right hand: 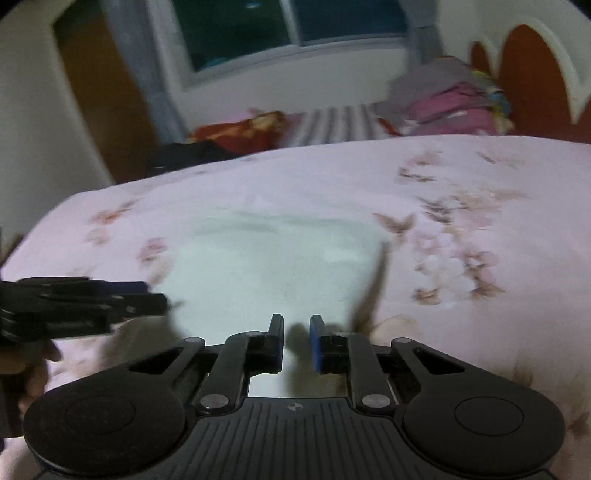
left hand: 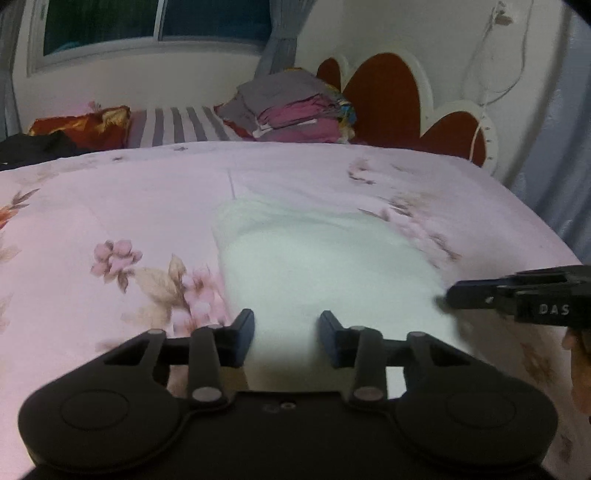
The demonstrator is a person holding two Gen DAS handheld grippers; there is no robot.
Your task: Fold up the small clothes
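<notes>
Two views, left wrist first. At the far end of the bed (left hand: 147, 206), spread with a pink floral sheet, sit a stack of folded clothes (left hand: 295, 110), a striped pillow (left hand: 177, 123) and a red cushion (left hand: 85, 125), with a red-and-white headboard (left hand: 388, 99) behind and a window (left hand: 155, 22) above. Nothing lies between the fingers and the cloth. The white garment (left hand: 325, 266) lies flat on the sheet in the middle of the bed, pale, smooth, roughly rectangular. The left gripper (left hand: 287, 338) hovers over its near edge, fingers (left hand: 243, 338) partly apart and holding nothing. The right gripper (left hand: 452, 297) reaches in from the right, its tip by the garment's right edge; from here I cannot tell how far its fingers stand apart.

From the right wrist, the same clothes stack (right hand: 450, 99), red cushion (right hand: 240, 133) and window (right hand: 288, 26) show, blurred, plus a brown door (right hand: 107, 96) at left. The garment (right hand: 266, 266) lies ahead. The right gripper (right hand: 296, 341) hangs over its near edge, fingers (right hand: 275, 343) a narrow gap apart, empty. The left gripper (right hand: 162, 299) enters from the left, a hand (right hand: 33, 365) beneath it.
</notes>
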